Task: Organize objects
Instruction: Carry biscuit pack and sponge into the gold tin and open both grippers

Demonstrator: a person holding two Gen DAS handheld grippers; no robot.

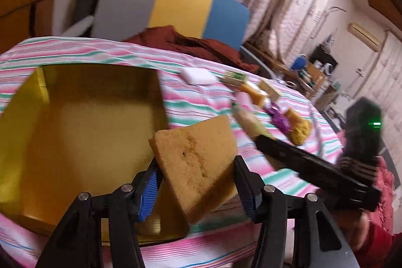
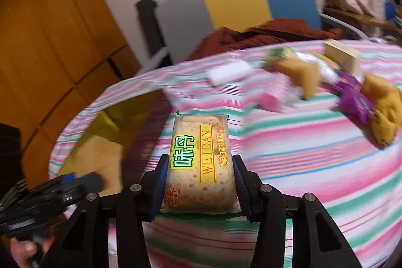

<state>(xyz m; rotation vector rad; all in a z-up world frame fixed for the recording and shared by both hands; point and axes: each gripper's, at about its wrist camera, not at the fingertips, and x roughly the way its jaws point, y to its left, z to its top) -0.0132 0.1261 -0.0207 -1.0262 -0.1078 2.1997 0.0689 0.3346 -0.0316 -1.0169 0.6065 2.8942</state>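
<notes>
Sponge (image 1: 198, 165) sits clamped in the left gripper (image 1: 198, 182) above the yellow box (image 1: 83, 132); the right gripper (image 2: 199, 182) pinches a cracker packet (image 2: 199, 162) over the striped tablecloth (image 2: 314, 155).

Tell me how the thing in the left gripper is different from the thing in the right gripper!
The left gripper is clamped on a bare yellow sponge, porous and unwrapped; the right gripper is clamped on a cracker packet in clear printed wrapping. The sponge sits tilted between the pads, the packet points straight ahead. The sponge hangs beside the gold box; the packet is over the striped tablecloth. Both are squeezed between blue pads.
</notes>
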